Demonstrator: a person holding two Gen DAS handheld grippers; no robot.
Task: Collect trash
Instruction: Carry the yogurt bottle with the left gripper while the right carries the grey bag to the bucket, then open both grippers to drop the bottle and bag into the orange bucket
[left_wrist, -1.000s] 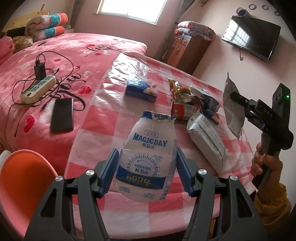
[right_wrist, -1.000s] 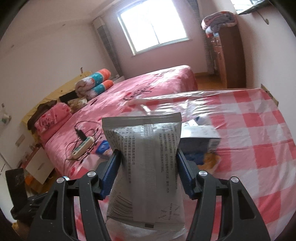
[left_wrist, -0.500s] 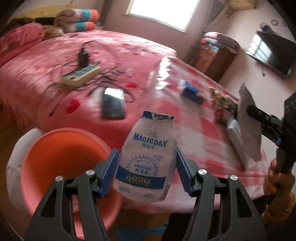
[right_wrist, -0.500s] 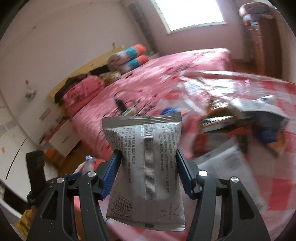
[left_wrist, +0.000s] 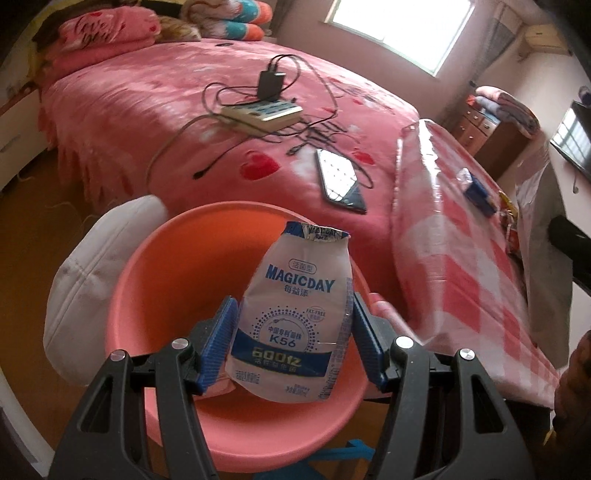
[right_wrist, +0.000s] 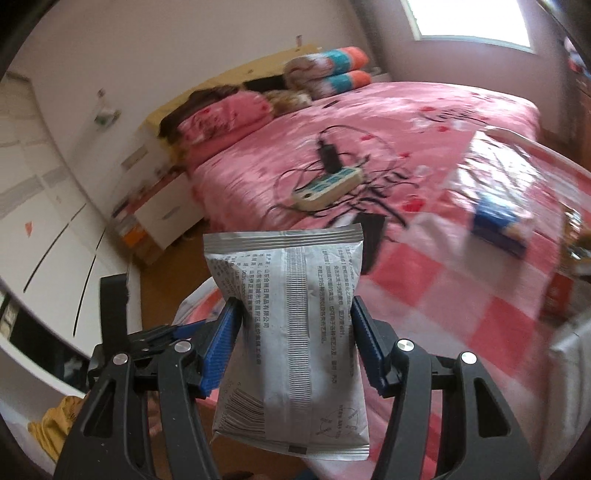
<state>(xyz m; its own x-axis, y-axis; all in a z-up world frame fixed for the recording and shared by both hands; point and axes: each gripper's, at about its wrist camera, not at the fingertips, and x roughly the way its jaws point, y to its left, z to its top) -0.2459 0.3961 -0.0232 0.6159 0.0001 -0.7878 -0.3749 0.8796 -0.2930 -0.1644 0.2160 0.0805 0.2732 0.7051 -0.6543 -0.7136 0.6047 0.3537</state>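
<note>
I have my left gripper (left_wrist: 291, 332) clamped on a yogurt pouch (left_wrist: 295, 317) over the pink basin (left_wrist: 155, 280) and my right gripper (right_wrist: 293, 341) clamped on a silver packet (right_wrist: 291, 332), so next I judge both must let go above it.

Gripper: left gripper (left_wrist: 293, 338), blue pads clamping the pouch sides.
Held item: white-blue MAGICDAY pouch (left_wrist: 295, 314), upright, frame centre.
Below: pink basin (left_wrist: 162, 288), lower centre.
Background: phone (left_wrist: 340, 181) on pink bed (left_wrist: 147, 103), upper half.

Phone (left_wrist: 341, 181) and power strip (left_wrist: 264, 112) on pink bed (left_wrist: 147, 110), perhaps touching cables
</note>
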